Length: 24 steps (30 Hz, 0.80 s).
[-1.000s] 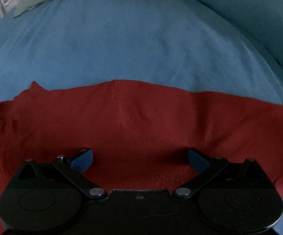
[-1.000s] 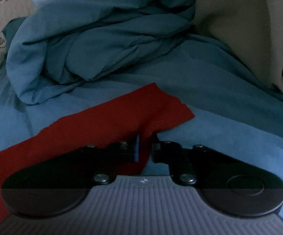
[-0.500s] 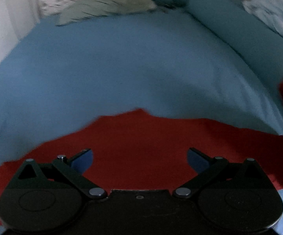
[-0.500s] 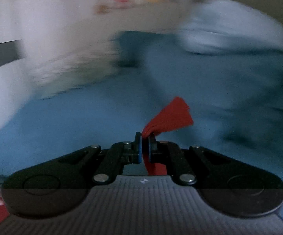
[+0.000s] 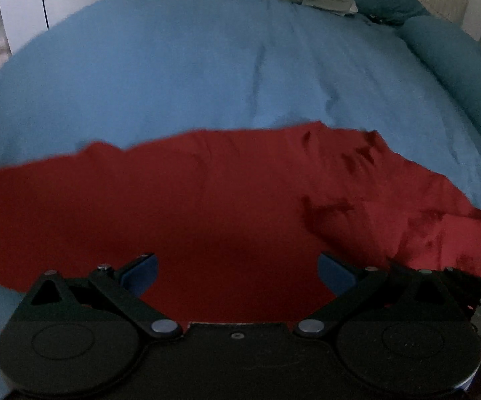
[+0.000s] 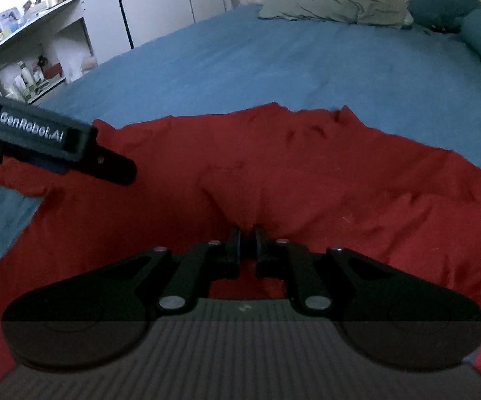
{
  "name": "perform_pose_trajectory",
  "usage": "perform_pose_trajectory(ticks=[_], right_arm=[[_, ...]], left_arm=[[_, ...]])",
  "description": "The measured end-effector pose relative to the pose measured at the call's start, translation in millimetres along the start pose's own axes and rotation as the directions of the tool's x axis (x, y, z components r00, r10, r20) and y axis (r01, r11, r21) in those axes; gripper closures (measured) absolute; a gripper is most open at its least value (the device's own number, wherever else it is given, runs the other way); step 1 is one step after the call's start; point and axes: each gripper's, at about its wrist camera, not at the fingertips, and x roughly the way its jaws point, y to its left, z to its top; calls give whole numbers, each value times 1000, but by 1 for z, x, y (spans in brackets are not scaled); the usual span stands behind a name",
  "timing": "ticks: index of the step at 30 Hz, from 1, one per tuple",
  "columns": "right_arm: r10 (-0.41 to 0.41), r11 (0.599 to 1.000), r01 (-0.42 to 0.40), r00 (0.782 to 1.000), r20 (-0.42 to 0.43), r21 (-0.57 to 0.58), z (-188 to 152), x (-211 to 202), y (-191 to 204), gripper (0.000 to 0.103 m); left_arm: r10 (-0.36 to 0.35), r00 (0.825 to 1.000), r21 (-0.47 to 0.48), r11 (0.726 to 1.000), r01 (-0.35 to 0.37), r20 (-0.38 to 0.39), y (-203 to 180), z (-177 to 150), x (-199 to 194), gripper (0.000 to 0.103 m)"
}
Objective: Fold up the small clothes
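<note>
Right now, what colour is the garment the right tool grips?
Solid red garment, no pattern; clearest in the right wrist view.

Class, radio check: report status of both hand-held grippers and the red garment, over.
Left hand-held gripper open above red garment. Right hand-held gripper shut on a pinched fold of it. Garment spread on blue bedsheet, right side rumpled. Nothing in the way.

One red cloth (image 5: 207,206), two claws, left (image 5: 237,275), right (image 6: 247,238).
</note>
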Motion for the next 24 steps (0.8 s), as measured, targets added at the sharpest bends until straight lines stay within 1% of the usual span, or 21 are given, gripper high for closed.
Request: perform_pose_trajectory(ticks=[1, 2, 3, 4, 6, 9, 10, 11, 12, 13, 15, 16, 17, 19, 21, 23, 24], right_arm=[[15, 1000, -15, 1000, -1, -7, 1, -3, -2, 60], [18, 1000, -18, 1000, 2, -14, -1, -4, 3, 40], [17, 1000, -17, 1000, 8, -24, -1, -13, 1, 24], [15, 999, -14, 1000, 18, -39, -1, -19, 0, 21], [-4, 998, 5, 1000, 12, -57, -1, -29, -2, 18], [-75, 997, 74, 997, -9, -12, -4, -51, -18, 18], [-103, 995, 103, 995, -13, 18, -8, -60, -26, 17], [-129, 991, 130, 992, -14, 41, -13, -68, -33, 15], [-163, 985, 164, 986, -14, 61, -17, -76, -39, 12], [-203, 976, 204, 979, -12, 76, -22, -84, -44, 11], [-280, 955, 280, 960, -9, 103, -34, -99, -52, 6], [-321, 940, 320, 947, -10, 118, -40, -104, -56, 4], [-367, 921, 365, 930, -13, 136, -46, -109, -60, 2], [-435, 886, 433, 900, -25, 168, -56, -115, -68, 2], [-491, 850, 489, 870, -41, 196, -65, -119, -76, 1], [-541, 813, 541, 838, -65, 216, -69, -118, -83, 1], [-558, 799, 560, 826, -76, 220, -71, -117, -85, 1]], left_arm=[[-24, 1000, -11, 1000, 24, -8, -2, 0, 0, 0], [-38, 999, -18, 999, 38, -13, -5, -1, 1, 0], [-50, 999, -20, 999, 50, -19, -9, 0, 1, 0], [-66, 998, -19, 998, 66, -23, -15, 0, 1, 0], [-108, 994, -12, 994, 108, -25, -30, -3, 3, 0], [-186, 982, 10, 982, 187, -36, -54, -5, 9, 2], [-208, 977, 10, 978, 209, -46, -63, -7, 17, 8], [-221, 974, 3, 975, 221, -55, -68, -9, 23, 15], [-227, 972, -6, 974, 227, -65, -74, -12, 31, 18], [-220, 974, -7, 976, 220, -58, -78, -14, 34, 23], [-179, 984, 12, 984, 179, -12, -85, -15, 35, 32], [-157, 988, 12, 988, 157, 1, -86, -15, 37, 41], [-138, 990, 1, 990, 138, 10, -84, -16, 38, 45], [-138, 990, -36, 990, 139, 29, -75, -18, 37, 45], [-143, 989, -61, 988, 145, 39, -68, -18, 34, 49], [-142, 989, -60, 988, 144, 45, -67, -18, 34, 55], [-152, 987, -57, 986, 154, 46, -69, -16, 35, 57]])
